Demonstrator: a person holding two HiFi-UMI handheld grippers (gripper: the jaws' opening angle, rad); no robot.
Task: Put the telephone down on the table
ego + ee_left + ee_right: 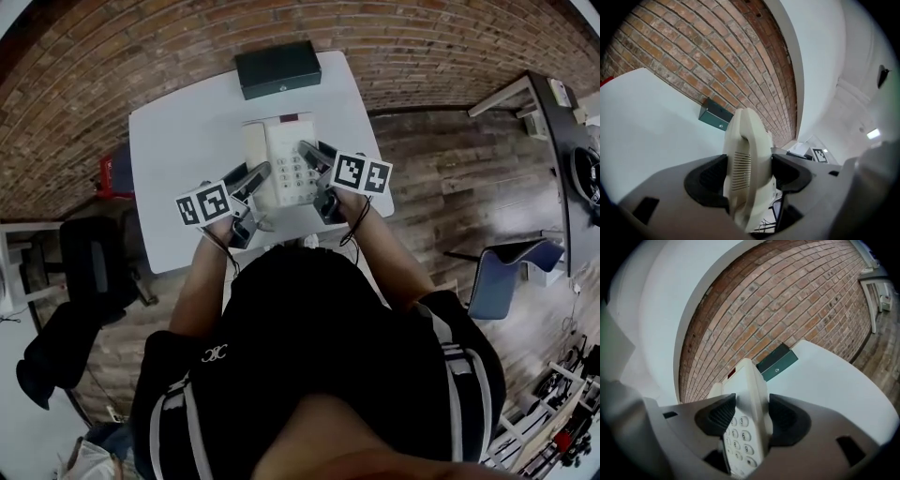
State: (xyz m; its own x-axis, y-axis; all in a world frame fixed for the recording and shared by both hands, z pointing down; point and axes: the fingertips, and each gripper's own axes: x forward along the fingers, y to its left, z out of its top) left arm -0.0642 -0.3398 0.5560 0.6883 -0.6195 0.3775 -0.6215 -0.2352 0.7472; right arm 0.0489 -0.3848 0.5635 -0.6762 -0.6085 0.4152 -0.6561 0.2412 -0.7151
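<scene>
A cream telephone with a keypad is held over the white table, gripped from both sides. My left gripper is shut on its left, handset side; in the left gripper view the ribbed telephone edge stands between the dark pads of the left gripper. My right gripper is shut on the keypad side; in the right gripper view the telephone sits between the jaws of the right gripper. I cannot tell whether the telephone's base touches the table.
A dark green metal box lies at the table's far edge by the brick wall, and shows as the box and the box in the gripper views. A black seat stands left, a blue chair right.
</scene>
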